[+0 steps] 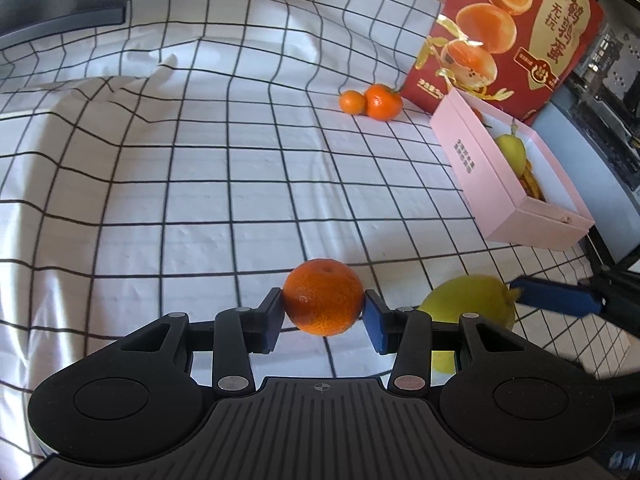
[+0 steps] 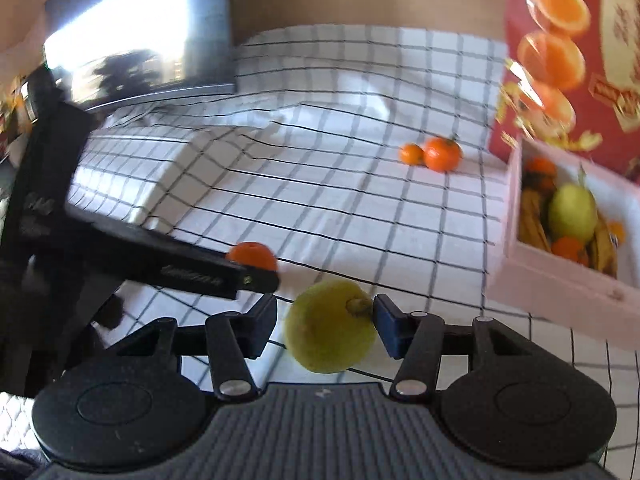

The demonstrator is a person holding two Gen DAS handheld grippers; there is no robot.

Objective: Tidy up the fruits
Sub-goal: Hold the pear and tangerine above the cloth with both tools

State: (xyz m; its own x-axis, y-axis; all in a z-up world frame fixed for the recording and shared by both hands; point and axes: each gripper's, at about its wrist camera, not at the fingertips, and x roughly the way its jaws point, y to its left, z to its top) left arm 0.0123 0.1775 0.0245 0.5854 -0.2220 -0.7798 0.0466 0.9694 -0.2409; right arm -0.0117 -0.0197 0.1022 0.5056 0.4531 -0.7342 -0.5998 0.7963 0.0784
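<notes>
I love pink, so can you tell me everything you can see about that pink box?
The pink box is a long, shallow open tray, cardboard by its look, with white inner walls and small print on one long side. It sits flat on the checked tablecloth, in front of a red carton. Inside lie a green pear, tangerines and bananas. No hand-held gripper touches it.

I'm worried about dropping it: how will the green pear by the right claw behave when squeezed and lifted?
The green pear looks round and smooth, so it may slip or roll between the right claw fingers. Its stem faces one finger, so that contact is probably uneven. It likely weighs more than the tangerine.
</notes>
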